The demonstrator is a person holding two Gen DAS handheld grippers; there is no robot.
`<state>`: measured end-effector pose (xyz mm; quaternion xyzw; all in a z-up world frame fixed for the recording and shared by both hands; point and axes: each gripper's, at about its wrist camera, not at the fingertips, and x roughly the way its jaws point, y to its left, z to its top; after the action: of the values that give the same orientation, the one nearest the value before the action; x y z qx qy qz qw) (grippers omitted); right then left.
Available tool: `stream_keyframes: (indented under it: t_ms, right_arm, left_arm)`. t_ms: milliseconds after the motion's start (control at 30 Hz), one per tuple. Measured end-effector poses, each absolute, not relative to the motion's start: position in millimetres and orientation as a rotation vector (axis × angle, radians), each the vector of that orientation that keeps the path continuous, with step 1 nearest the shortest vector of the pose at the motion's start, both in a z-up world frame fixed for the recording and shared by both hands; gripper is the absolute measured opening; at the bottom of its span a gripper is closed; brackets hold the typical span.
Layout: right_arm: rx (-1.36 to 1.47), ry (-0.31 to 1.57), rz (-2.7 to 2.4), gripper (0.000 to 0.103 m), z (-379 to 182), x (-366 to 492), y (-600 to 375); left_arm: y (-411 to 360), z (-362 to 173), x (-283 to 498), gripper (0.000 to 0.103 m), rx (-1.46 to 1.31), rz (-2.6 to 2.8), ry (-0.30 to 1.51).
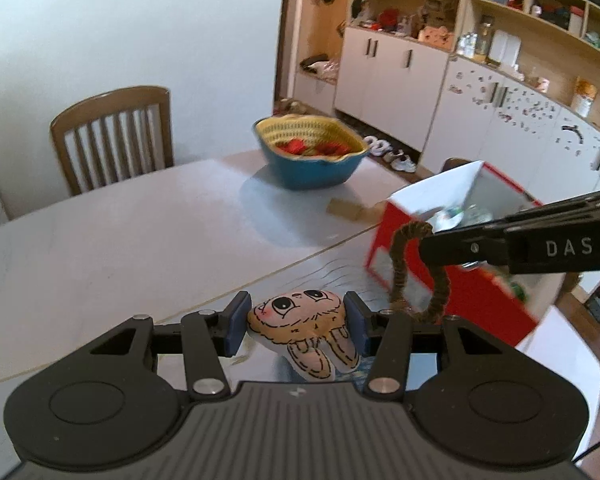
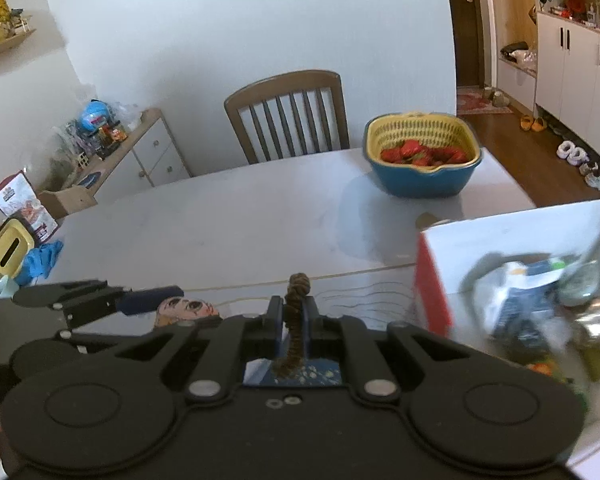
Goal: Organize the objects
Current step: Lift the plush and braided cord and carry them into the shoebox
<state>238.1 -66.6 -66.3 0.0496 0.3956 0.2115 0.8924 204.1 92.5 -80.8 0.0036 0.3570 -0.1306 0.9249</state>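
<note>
left tool (image 1: 296, 322) part open, clamped on a flat bunny-face plush (image 1: 300, 322) between its blue pads. right tool (image 2: 294, 320) pinched fully closed on a brown cord handle (image 2: 296, 312), just right of the plush. red-and-white box (image 1: 460, 248) tilted right of both tools; strawberry basket (image 2: 420, 152) well beyond, on the table (image 2: 220, 220).

At lower right of the right wrist view, the red-and-white box (image 2: 512, 248) is motion-smeared and cut by the frame edge; its contents cannot be told apart. In the left wrist view, the left tool (image 1: 296, 322) hides the rabbit toy's (image 1: 300, 316) lower part.
</note>
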Motion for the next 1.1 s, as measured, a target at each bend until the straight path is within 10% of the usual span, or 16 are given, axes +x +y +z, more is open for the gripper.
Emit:
stream_keyframes:
  t_ms: [533, 1100]
  right_arm:
    - [0.099, 0.709, 0.360, 0.008, -4.4, 215.6, -191.6]
    - [0.088, 0.795, 0.285, 0.008, -57.5, 237.1, -291.8]
  left_arm:
    - [-13.9, -44.7, 210.6, 0.050, 0.077, -0.419, 0.731]
    - [-132.4, -80.7, 258.1, 0.050, 0.159, -0.456, 0.799]
